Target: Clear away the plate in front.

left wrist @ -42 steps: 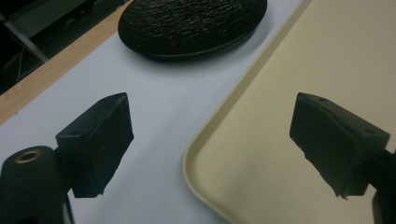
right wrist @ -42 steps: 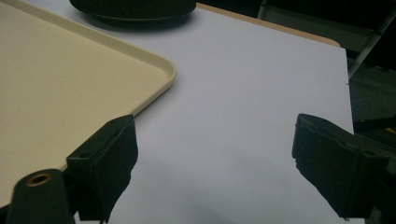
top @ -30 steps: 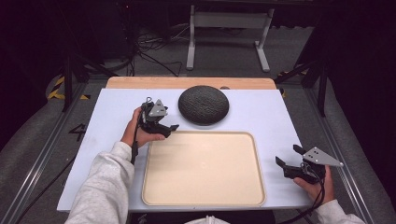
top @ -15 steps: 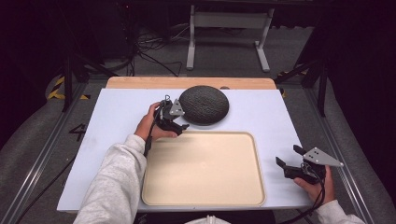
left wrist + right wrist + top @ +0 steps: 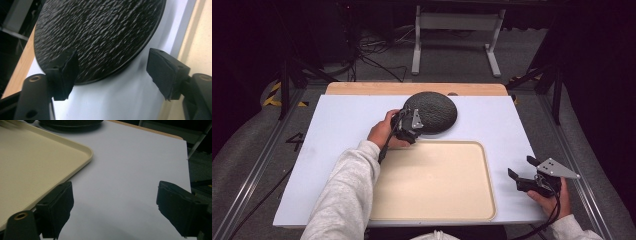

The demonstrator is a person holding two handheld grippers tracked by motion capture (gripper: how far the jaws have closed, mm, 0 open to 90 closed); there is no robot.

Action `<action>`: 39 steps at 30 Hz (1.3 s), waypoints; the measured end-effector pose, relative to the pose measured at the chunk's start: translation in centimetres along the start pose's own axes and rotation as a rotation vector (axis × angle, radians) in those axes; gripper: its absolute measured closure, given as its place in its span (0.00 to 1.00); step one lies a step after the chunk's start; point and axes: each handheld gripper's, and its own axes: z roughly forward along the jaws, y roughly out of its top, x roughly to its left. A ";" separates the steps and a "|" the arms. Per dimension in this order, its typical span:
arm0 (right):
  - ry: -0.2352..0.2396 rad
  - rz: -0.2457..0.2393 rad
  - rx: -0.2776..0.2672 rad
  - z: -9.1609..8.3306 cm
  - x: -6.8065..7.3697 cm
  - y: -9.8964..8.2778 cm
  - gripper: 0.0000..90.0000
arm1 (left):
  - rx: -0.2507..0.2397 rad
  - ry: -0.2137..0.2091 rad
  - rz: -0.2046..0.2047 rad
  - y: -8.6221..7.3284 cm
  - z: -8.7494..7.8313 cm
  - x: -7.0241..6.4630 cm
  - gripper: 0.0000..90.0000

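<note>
Nearest the person, the right tool [image 5: 523, 175] sits in the right hand [image 5: 553, 197] at the near right corner of the table [image 5: 337, 130], beyond the right edge of the cream tray [image 5: 437, 180]. Its jaws stand wide apart with nothing between them; in the right gripper view they frame bare white table, with the tray's rounded corner [image 5: 82, 150] at the left. The hand itself is partly covered by the tool's body and its grey plate. This tool lies where it lay a second ago.

The tray fills the near middle of the table, and its near left part is hidden under the grey sleeve [image 5: 347, 195] of the left arm.

Farther out, the left hand [image 5: 384, 132] holds the left tool [image 5: 412, 131] just past the tray's far edge, at the near left rim of the dark textured round plate [image 5: 432, 111]. In the left gripper view the jaws are spread apart, the left pad [image 5: 67, 72] lying over the plate's rim [image 5: 105, 45] and the right pad [image 5: 162, 70] over white table beside the tray's edge. Whether the left pad touches the plate cannot be told. From the high view the tool's body hides the rim it meets. A second ago this tool stood well left of the plate; half a second ago it was close beside it; now it overlaps the rim.

The plate rests on the far middle of the table and has not shifted. Behind it a strip of wooden board [image 5: 362, 89] shows, then dark floor with cables and a metal stand [image 5: 457, 30], dim and hard to make out.
</note>
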 end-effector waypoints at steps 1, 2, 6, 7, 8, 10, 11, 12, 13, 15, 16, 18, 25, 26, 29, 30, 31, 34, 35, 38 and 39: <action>0.000 -0.001 0.000 0.0 0.0 0.0 0.16 | 0.008 0.017 0.011 0.1 0.3 -0.2 0.34; -0.001 0.001 0.001 -0.1 0.0 -0.1 0.16 | 0.021 0.028 0.031 0.2 0.5 -0.4 0.36; -0.001 0.003 -0.001 -0.1 -0.1 -0.2 0.16 | 0.029 0.103 0.079 0.7 1.0 -0.8 0.39; -0.002 0.004 0.000 -0.1 -0.1 -0.2 0.16 | 0.036 0.116 0.099 0.8 1.0 -0.9 0.39; -0.002 0.003 0.001 -0.2 -0.1 -0.2 0.16 | 0.043 0.128 0.118 0.9 1.1 -1.1 0.39; -0.002 -0.005 -0.001 -0.3 0.0 -0.1 0.16 | 0.062 0.147 0.155 1.2 1.2 -1.4 0.41; -0.003 -0.008 0.000 -0.3 0.0 -0.1 0.16 | 0.072 0.152 0.179 1.4 1.2 -1.5 0.44; -0.003 -0.008 0.003 -0.2 0.1 -0.1 0.16 | 0.075 0.157 0.198 1.5 1.3 -1.7 0.46; -0.001 -0.009 0.005 -0.2 0.1 -0.1 0.16 | 0.083 0.155 0.219 1.6 1.3 -1.8 0.50; -0.001 -0.010 0.009 -0.2 0.1 -0.2 0.16 | 0.089 0.151 0.236 1.7 1.4 -2.0 0.55; 0.000 -0.012 0.009 -0.1 0.1 -0.1 0.16 | 0.095 0.140 0.251 1.8 1.5 -2.1 0.71; 0.003 -0.012 0.008 -0.1 0.1 -0.1 0.16 | 0.102 0.139 0.275 1.9 1.7 -2.4 0.76; -0.005 -0.026 0.005 -0.1 0.2 0.1 0.15 | 0.145 0.207 0.376 2.6 2.1 -3.3 0.82; -0.008 -0.025 0.005 -0.1 0.3 0.2 0.15 | 0.145 0.220 0.401 2.7 2.1 -3.5 0.84; -0.013 -0.029 -0.001 -0.2 0.2 0.3 0.15 | 0.101 0.266 0.417 3.2 2.2 -4.0 0.88; -0.017 -0.032 0.001 -0.2 0.2 0.3 0.15 | 0.079 0.285 0.418 3.3 2.2 -4.1 0.90; -0.017 -0.031 0.001 -0.2 0.2 0.2 0.15 | 0.075 0.300 0.422 3.5 2.1 -4.1 0.91; -0.021 -0.030 0.005 -0.1 0.2 0.2 0.15 | 0.045 0.353 0.424 3.7 1.8 -4.1 0.96; -0.022 -0.030 0.005 -0.1 0.2 0.2 0.15 | 0.040 0.357 0.426 3.7 1.7 -3.9 0.97; -0.029 -0.033 0.008 -0.1 0.1 0.2 0.15 | 0.029 0.362 0.400 3.5 1.5 -3.9 0.97; -0.029 -0.033 0.008 -0.1 0.1 0.2 0.15 | 0.029 0.362 0.400 3.5 1.5 -3.9 0.97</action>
